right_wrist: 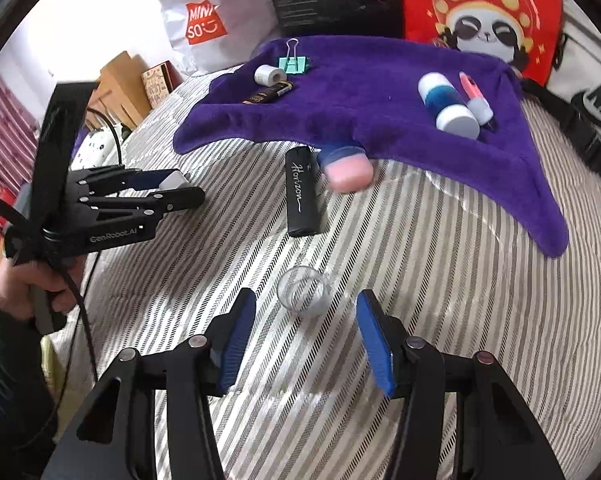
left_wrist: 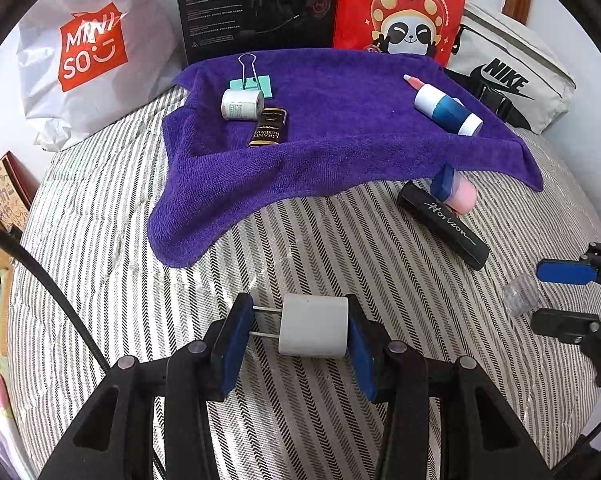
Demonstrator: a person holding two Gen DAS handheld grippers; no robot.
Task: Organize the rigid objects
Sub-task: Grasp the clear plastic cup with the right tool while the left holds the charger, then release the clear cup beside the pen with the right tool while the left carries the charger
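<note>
Sorting roughly half done, judged from the layout
White two-prong plug charger (left_wrist: 313,332) is clamped in the left hand-held gripper (left_wrist: 296,340) above the striped bed (left_wrist: 100,280); right hand-held gripper (right_wrist: 306,344) is spread around the small clear glass jar (right_wrist: 303,290), not gripped. Five items are placed on the purple towel (left_wrist: 340,140); black "Horizon" tube (left_wrist: 444,224) and pink-blue cylinder (left_wrist: 456,192) are left on the bed

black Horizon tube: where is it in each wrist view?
Left wrist: black Horizon tube right of centre on the striped cover, just below the purple towel edge.
Right wrist: tube centre, upright in frame.
Shared landmark: pink-and-blue item touching its top end.
</note>
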